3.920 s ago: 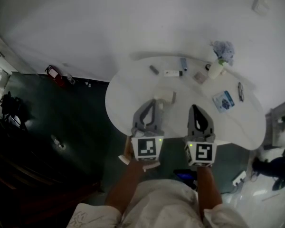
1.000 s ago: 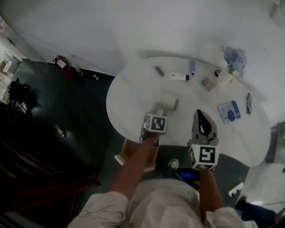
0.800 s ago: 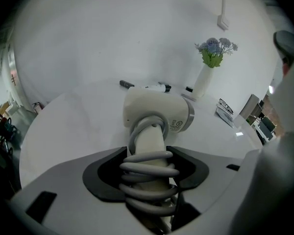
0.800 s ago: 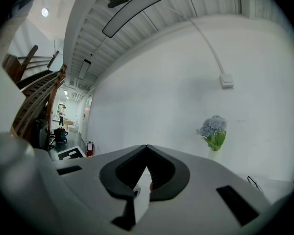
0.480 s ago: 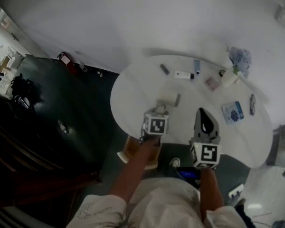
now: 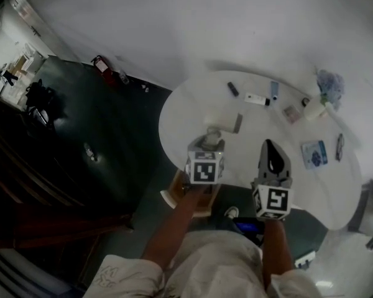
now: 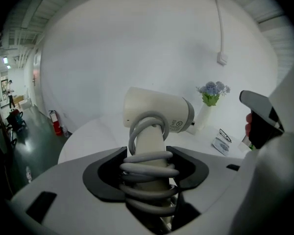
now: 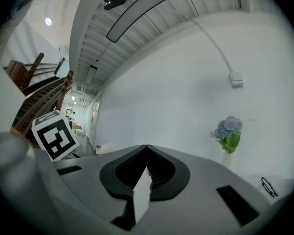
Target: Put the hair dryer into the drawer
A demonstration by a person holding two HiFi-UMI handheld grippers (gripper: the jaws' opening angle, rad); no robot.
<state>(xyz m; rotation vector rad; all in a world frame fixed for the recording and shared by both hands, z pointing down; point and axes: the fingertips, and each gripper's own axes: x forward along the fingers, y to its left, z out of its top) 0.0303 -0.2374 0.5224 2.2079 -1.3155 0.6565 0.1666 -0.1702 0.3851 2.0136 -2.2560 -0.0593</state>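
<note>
Cream plastic hair dryer [image 7: 157, 112], clamped in my left gripper [image 7: 150, 156], hung above the round white table [image 6: 189, 113], not yet in the open wooden drawer [image 6: 172, 196] under that table's edge; my right gripper [image 8: 146, 169] was closed, empty.

i see a white table [image 6: 193, 113]. at its far right edge, a vase of blue flowers [image 6: 329, 82]. nearer on that side, blue packet [image 6: 313, 153] and glasses [image 6: 339, 146]. red fire extinguisher [image 6: 101, 63] on the floor off its left.

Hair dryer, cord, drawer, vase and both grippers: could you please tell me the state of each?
Hair dryer: gripped by its handle, held above the table.
Cord: coiled round the handle.
Left gripper: shut on the hair dryer.
Right gripper: shut, empty.
Drawer: apparently pulled out below the table edge.
Vase: upright.
</note>
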